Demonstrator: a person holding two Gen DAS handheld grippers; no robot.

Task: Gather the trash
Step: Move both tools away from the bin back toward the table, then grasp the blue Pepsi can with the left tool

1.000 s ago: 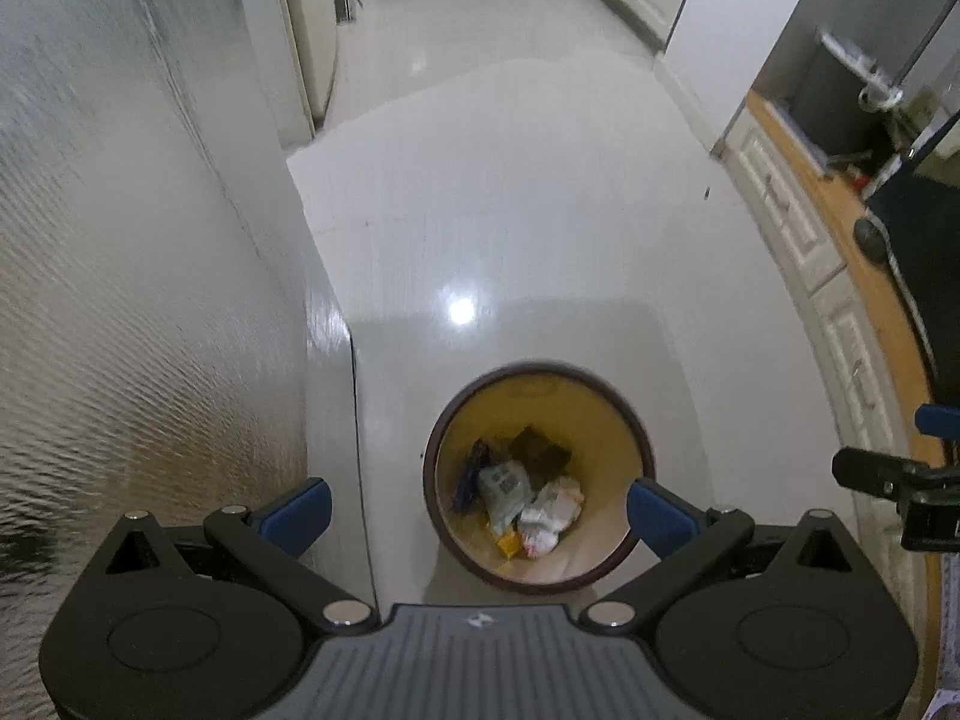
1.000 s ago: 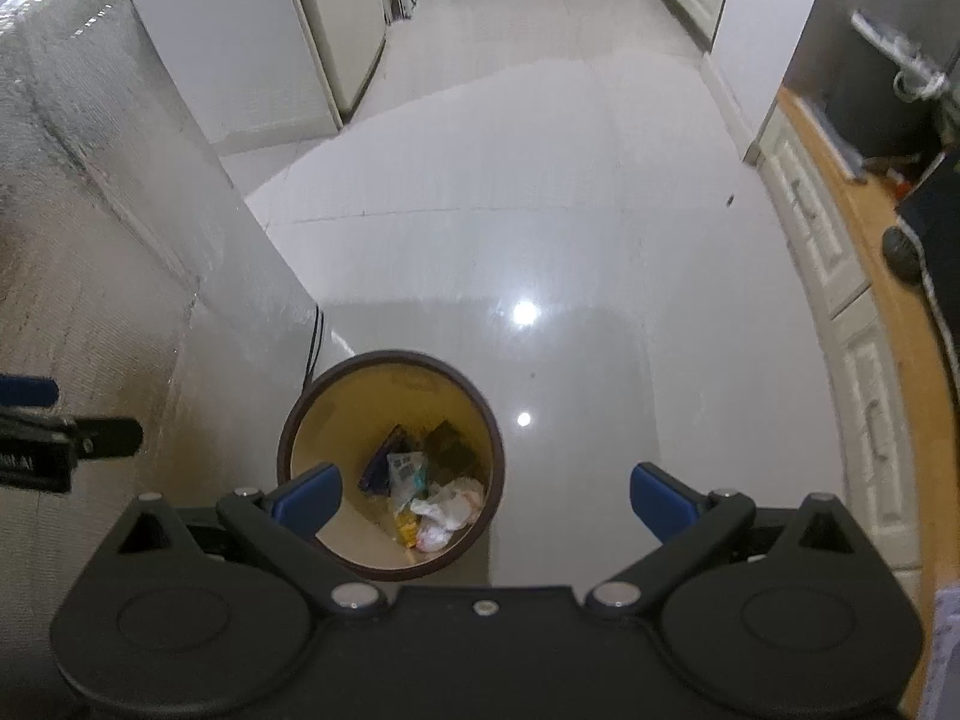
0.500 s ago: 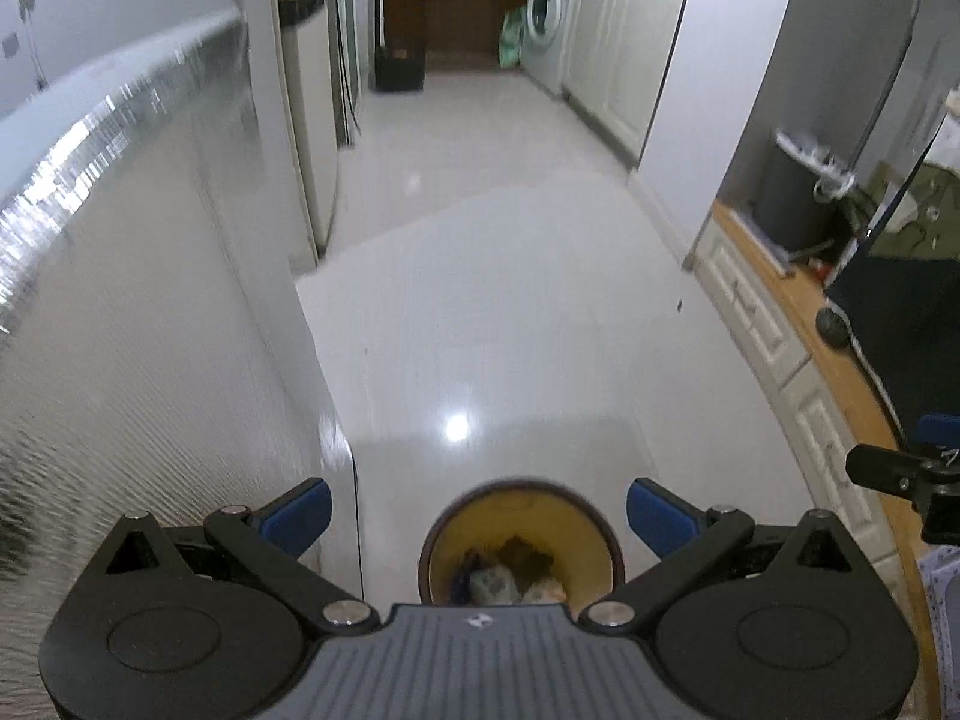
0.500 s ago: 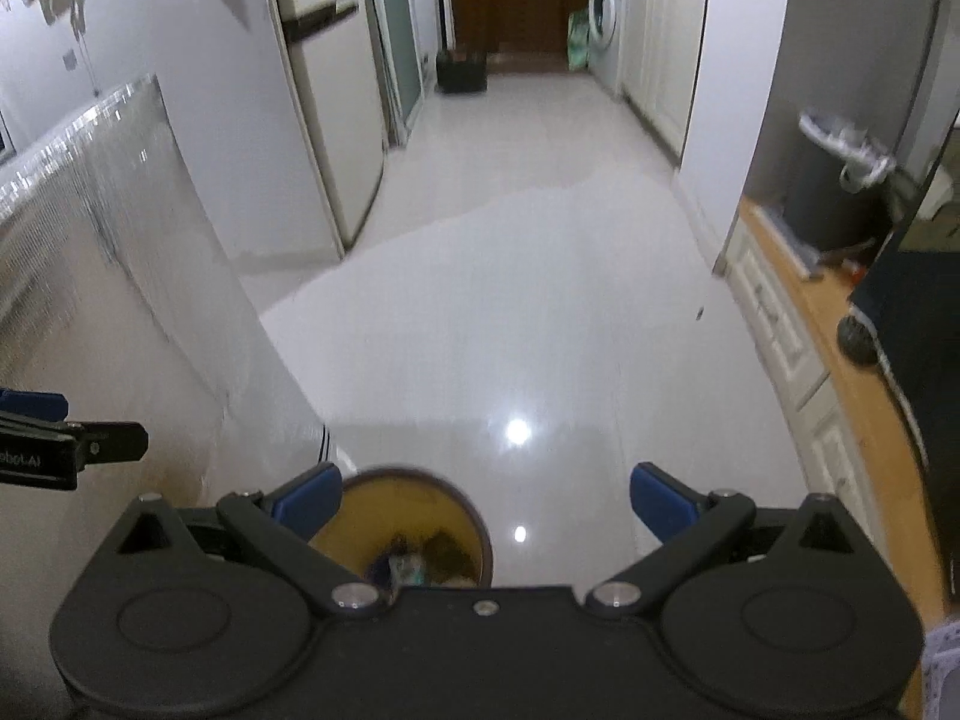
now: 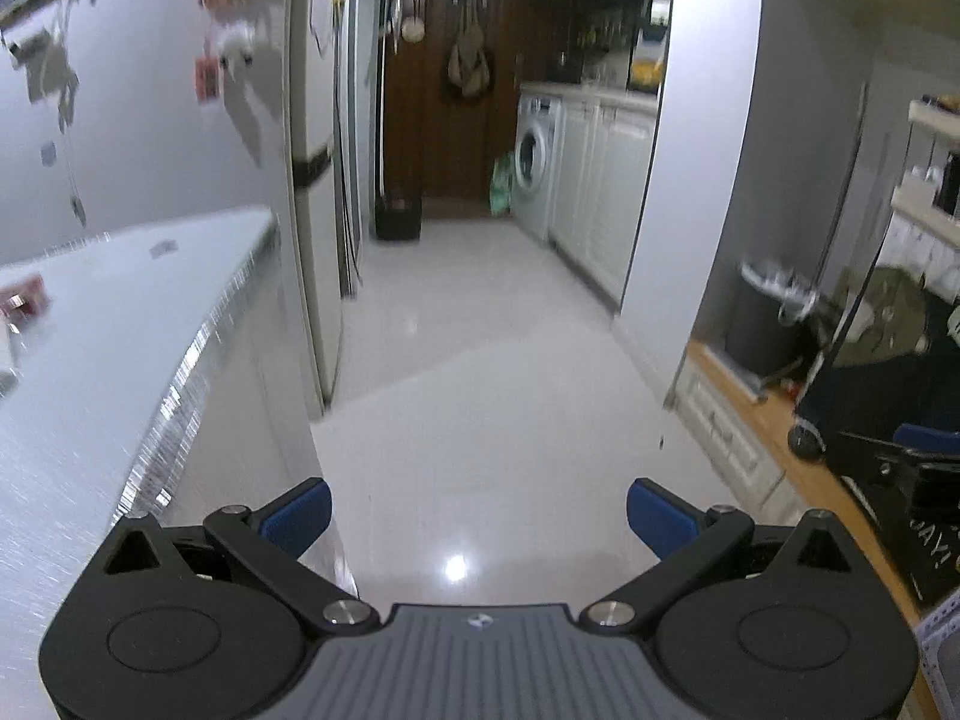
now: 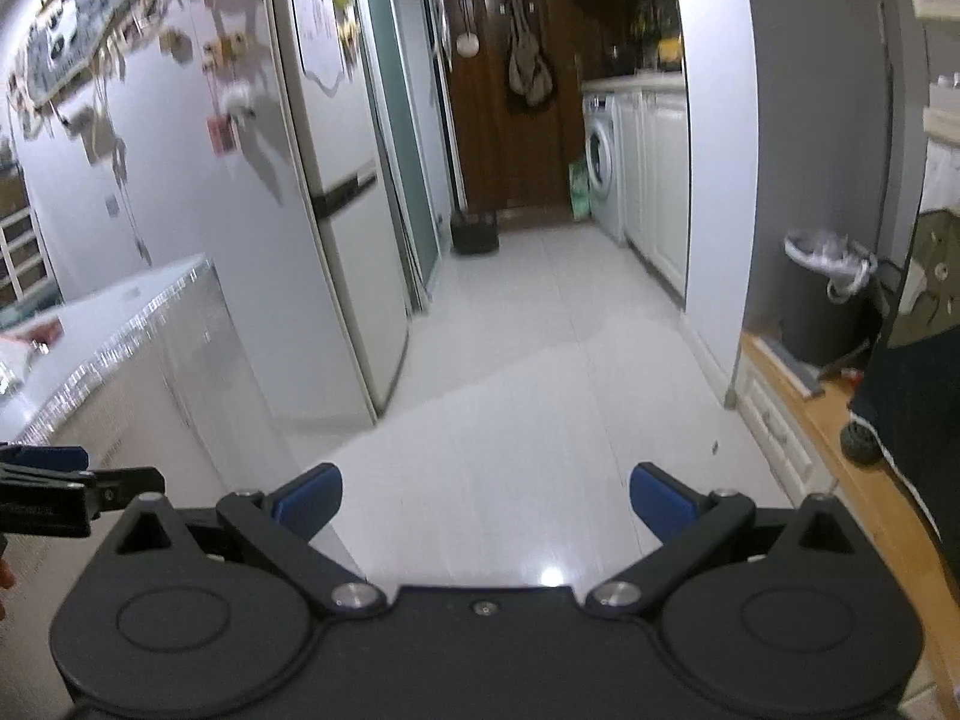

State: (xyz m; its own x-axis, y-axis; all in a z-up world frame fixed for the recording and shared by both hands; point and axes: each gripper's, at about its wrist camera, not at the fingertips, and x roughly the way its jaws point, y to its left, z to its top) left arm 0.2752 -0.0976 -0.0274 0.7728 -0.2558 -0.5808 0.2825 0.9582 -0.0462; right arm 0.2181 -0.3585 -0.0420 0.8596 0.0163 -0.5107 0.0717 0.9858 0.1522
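Left wrist view: your left tool (image 5: 478, 510) is wide open w/ nothing between its 2 blue pads (image 5: 298, 513), hanging over bare white floor (image 5: 480, 390) beside the silver table (image 5: 120, 324). Right wrist view: your right tool (image 6: 486, 498) is spread just as wide, also empty, 2 blue pads, pointing down the same corridor. Writing first: each tool's side shows some pale lettering in the other's cam, but it's too blurred to read; the white sheet (image 6: 318, 42) on the fridge (image 6: 342, 180) has dark marks at top, not legible either. Wall left of the fridge carries a scatter of small stuck-on bits, too smeared to count. Trash-wise: 1 reddish item (image 5: 24, 297) lies on the table top at the far left edge, blurred, can't tell what it is; something pale lies just beside it, cut off by the frame. 1 dark bin (image 6: 822, 306) w/ a white liner bag over its rim stands on the right, in the niche past the white wall corner, well apart from both tools. Down the corridor: 1 washing machine (image 5: 534, 156) under the white cabinets on the right, 1 green bag (image 6: 579, 189) on the floor touching its left side, 1 black crate (image 6: 474, 231) on the floor by the brown door (image 6: 510, 150), 1 cloth bag (image 6: 528, 75) hanging on that door.
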